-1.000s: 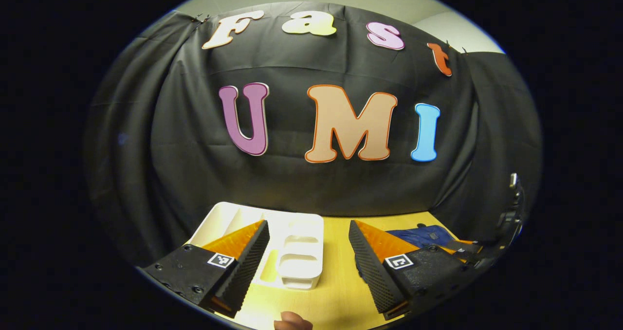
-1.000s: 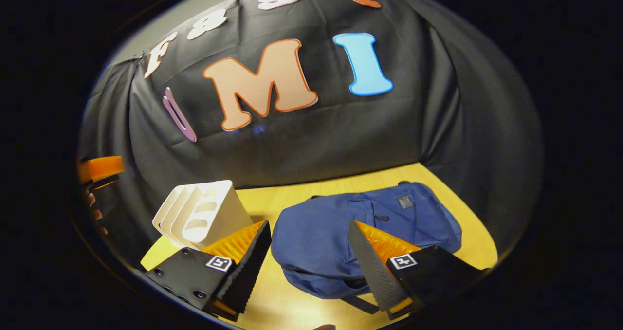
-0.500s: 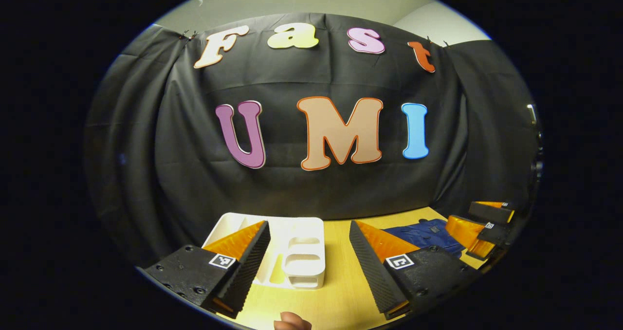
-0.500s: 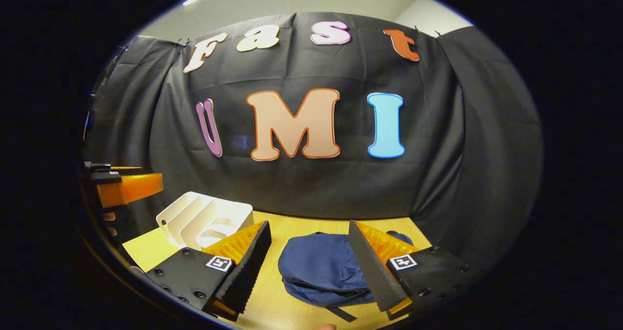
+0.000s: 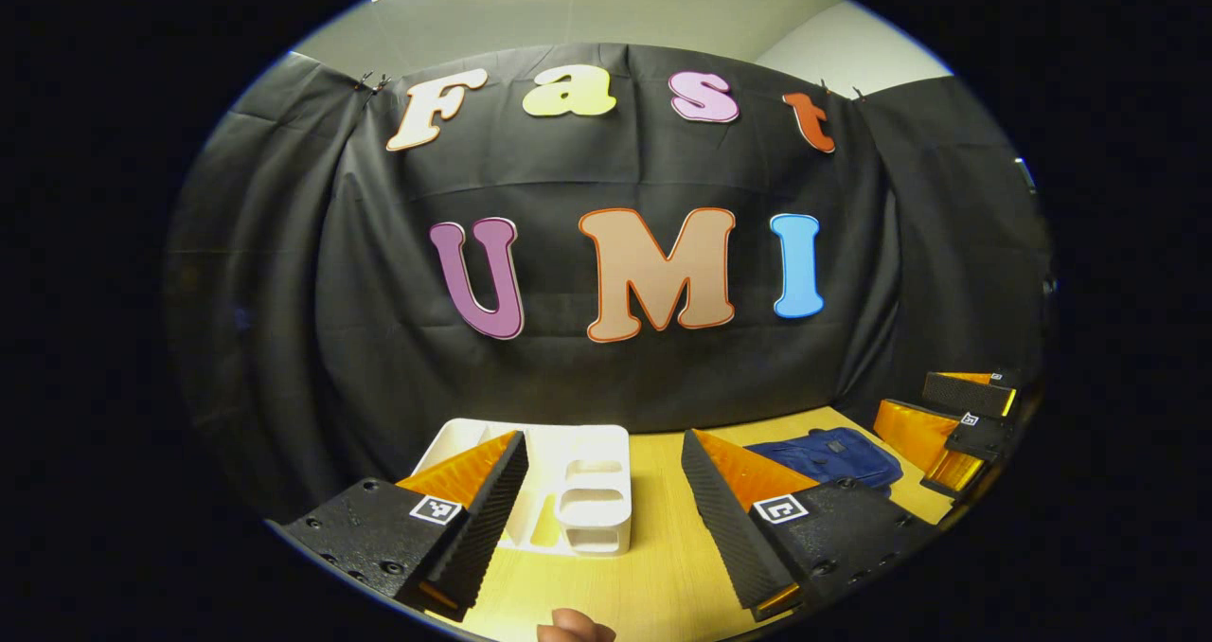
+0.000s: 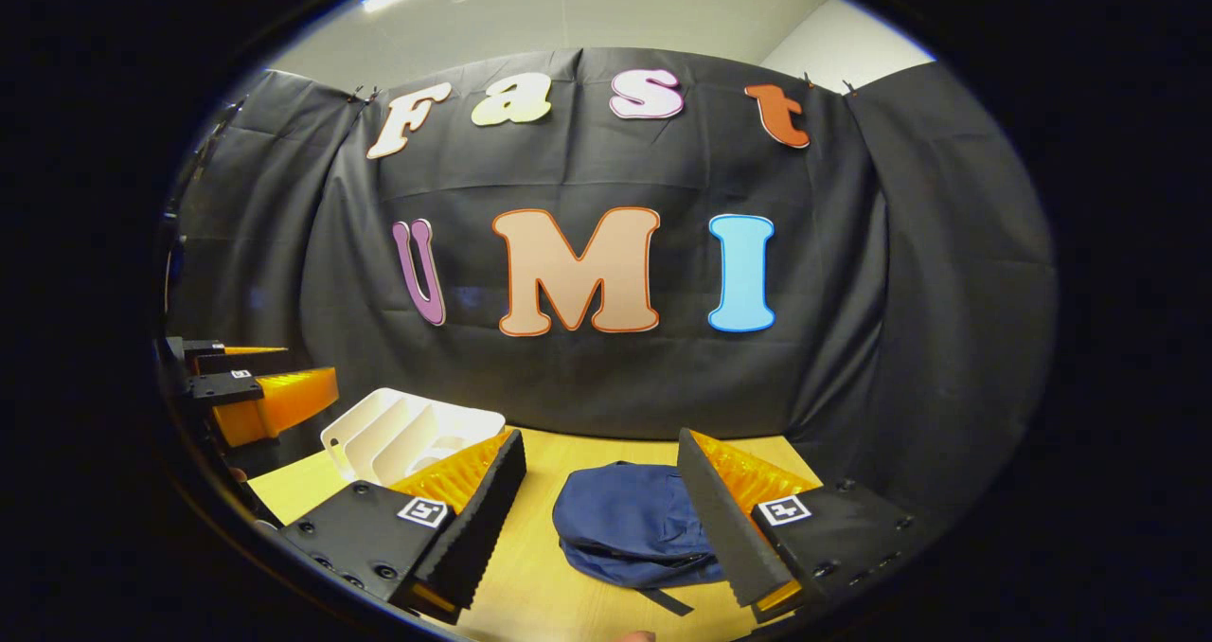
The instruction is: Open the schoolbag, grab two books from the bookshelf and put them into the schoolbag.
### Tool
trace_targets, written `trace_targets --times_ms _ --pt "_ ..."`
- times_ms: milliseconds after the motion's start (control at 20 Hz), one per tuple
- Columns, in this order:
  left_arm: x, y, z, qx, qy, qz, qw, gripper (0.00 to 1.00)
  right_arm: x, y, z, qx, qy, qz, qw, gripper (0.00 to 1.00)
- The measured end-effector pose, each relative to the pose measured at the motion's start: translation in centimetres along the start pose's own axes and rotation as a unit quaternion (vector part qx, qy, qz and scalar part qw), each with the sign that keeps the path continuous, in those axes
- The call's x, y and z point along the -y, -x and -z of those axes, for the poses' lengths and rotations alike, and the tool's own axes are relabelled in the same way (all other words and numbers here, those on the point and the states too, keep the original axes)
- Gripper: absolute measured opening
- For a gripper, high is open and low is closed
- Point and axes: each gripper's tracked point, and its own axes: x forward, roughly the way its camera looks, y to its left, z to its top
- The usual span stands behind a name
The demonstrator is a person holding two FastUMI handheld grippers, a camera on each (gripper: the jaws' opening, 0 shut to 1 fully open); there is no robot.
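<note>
Navy schoolbag [image 6: 630, 525] flat on wooden table [image 6: 530, 604] beside white slotted bookshelf [image 5: 578, 490], black cloth wall behind, zip state unclear; left gripper [image 5: 601, 505] and right gripper [image 6: 601, 509] both spread wide above table, holding and touching nothing.

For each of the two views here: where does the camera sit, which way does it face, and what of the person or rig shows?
Left gripper view: rides the left gripper, facing the booth wall over the white rack; its open fingers and a fingertip show.
Right gripper view: rides the right gripper, facing the wall over the schoolbag; its open fingers show.
Shared: table, rack, schoolbag; each shows the other gripper at its edge.
</note>
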Motion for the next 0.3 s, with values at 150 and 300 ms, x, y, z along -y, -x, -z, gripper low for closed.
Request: trace_targets --times_ms 150,300 --pt "-0.13 0.39 0.35 -0.004 0.011 -0.001 1.0 0.96 0.29 0.52 0.13 0.001 -0.002 0.007 1.0 1.0" --pt "-0.06 0.46 0.8 -0.01 0.009 0.002 1.0 0.95 0.89 0.59 -0.21 0.003 -0.004 0.016 1.0 1.0"
